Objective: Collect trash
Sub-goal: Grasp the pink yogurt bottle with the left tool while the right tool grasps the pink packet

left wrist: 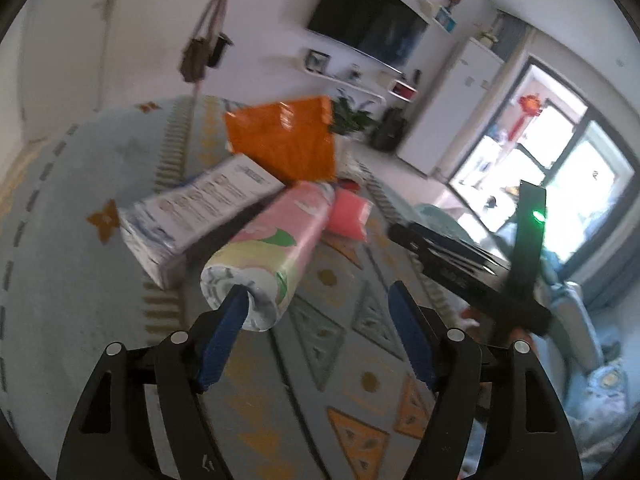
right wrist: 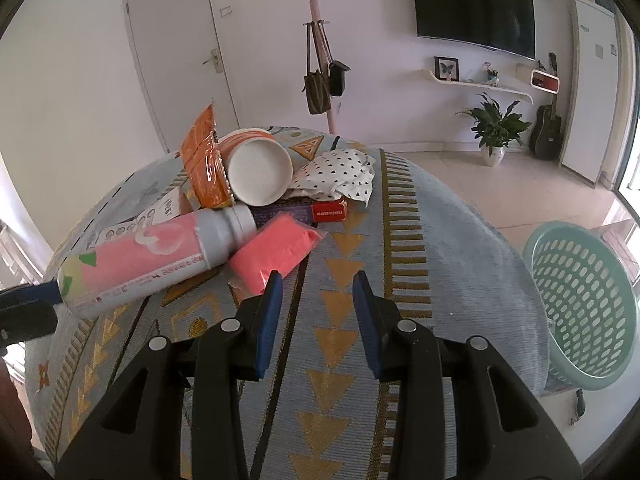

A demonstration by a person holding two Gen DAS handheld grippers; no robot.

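left gripper [left wrist: 316,304] spread wide, its left pad touching pink bottle [left wrist: 272,248] | right gripper [right wrist: 318,280] open, nothing held, bare rug [right wrist: 440,240] ahead | basket [right wrist: 584,300] at rug edge

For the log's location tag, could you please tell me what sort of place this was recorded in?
Most likely a home living room: a TV hangs on the wall above a shelf, a guitar and potted plant stand on the floor, and a patterned rug carries the trash.
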